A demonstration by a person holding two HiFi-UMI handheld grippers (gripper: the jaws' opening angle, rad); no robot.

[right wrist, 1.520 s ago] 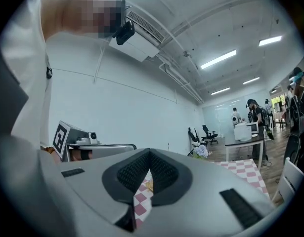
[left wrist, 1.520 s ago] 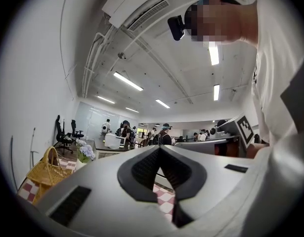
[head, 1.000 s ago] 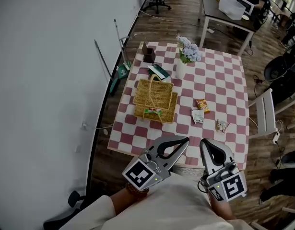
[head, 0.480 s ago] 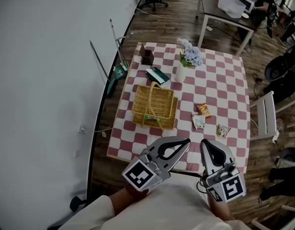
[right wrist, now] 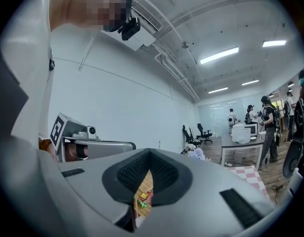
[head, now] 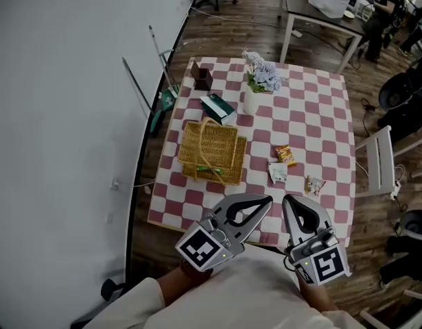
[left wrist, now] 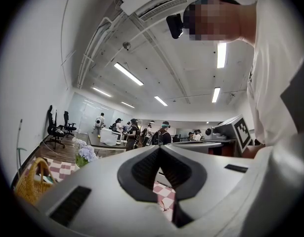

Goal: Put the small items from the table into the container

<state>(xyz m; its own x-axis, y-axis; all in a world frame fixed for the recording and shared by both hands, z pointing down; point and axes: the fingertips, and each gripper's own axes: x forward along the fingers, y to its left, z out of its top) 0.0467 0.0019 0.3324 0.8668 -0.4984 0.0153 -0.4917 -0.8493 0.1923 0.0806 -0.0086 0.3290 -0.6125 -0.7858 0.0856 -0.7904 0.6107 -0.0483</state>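
At the bottom of the head view, the left tool (head: 267,200) and the right tool (head: 287,200) are held side by side close to the person's body, short of the table's near edge. Each has its jaws pressed together, with nothing between them.

Beyond them, on the checked table (head: 320,108), three small packets lie right of centre: a crumpled packet (head: 313,184) nearest, then a white packet (head: 277,173), then an orange packet (head: 285,155). The wicker basket (head: 209,146) stands left of centre, well apart from them. A green and red scrap shows at its near side, perhaps already inside.

Farther up are a green box (head: 218,106), a vase of flowers (head: 257,81) and a brown box (head: 202,77).

The task looks barely begun: all three packets remain to be picked up and dropped in.
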